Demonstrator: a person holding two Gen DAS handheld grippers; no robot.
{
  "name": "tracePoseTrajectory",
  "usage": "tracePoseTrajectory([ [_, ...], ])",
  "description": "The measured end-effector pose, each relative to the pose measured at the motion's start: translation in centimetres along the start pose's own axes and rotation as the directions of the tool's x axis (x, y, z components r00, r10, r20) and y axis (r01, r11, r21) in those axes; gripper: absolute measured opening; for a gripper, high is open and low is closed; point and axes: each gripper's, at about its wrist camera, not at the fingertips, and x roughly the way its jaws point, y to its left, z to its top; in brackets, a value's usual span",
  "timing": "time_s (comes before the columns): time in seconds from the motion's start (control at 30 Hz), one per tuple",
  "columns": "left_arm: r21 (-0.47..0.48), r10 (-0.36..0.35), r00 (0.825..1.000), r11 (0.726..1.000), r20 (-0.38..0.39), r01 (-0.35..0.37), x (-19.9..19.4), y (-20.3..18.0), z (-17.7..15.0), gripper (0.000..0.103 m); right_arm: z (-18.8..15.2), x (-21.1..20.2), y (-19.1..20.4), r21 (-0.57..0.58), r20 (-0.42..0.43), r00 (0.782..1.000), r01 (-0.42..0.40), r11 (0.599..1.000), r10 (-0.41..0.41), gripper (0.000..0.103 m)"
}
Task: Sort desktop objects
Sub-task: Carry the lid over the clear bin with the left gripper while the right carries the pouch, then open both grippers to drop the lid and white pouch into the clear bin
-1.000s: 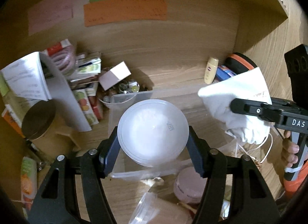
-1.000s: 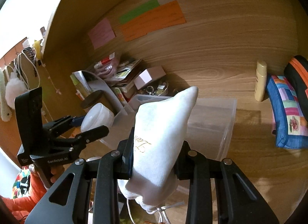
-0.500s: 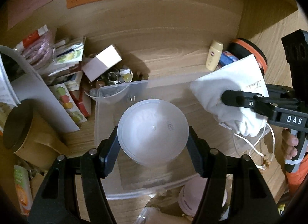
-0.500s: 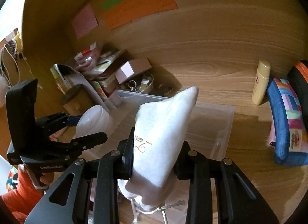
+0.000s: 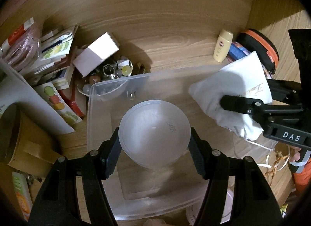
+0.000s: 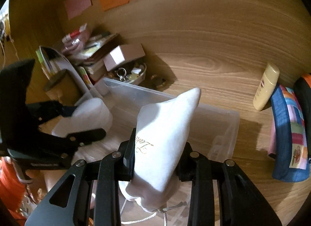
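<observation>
Both claws are closed on cargo: the left gripper (image 5: 154,142) pinches one round frosted jar (image 5: 154,131) between its two blue-padded fingers (image 5: 111,158), while the right gripper (image 6: 157,160) clamps one white drawstring pouch (image 6: 165,138) with gold lettering, its cord dangling beneath the claw. Directly under and ahead of both claws sits one clear plastic bin (image 5: 101,109), with the jar held above its floor and the pouch above its right part. Ahead and to the left of the left claw lie one pale pink box (image 5: 96,57), one small dish of trinkets (image 5: 108,72) touching the bin's far corner, and a heap of leaflets (image 5: 56,51). Ahead and to the right of the right claw stand one cream bottle (image 6: 266,87) and one patchwork pouch (image 6: 289,136), just beside each other.
</observation>
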Motion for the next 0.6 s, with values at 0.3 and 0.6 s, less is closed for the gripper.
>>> tracePoseTrajectory([
  [0.3, 0.008, -0.007, 0.996, 1.000, -0.086, 0.008, 1.2, 0.1, 0.0, 0.064, -0.4, 0.9, 0.9, -0.075, -0.027, 0.996, 0.081, 0.994, -0.083, 0.029],
  [0.6, 0.037, 0.030, 0.991, 0.999, -0.132, -0.025, 1.8, -0.5, 0.0, 0.064, -1.1, 0.6, 2.3, -0.152, -0.004, 0.994, 0.109, 0.982, -0.111, 0.029],
])
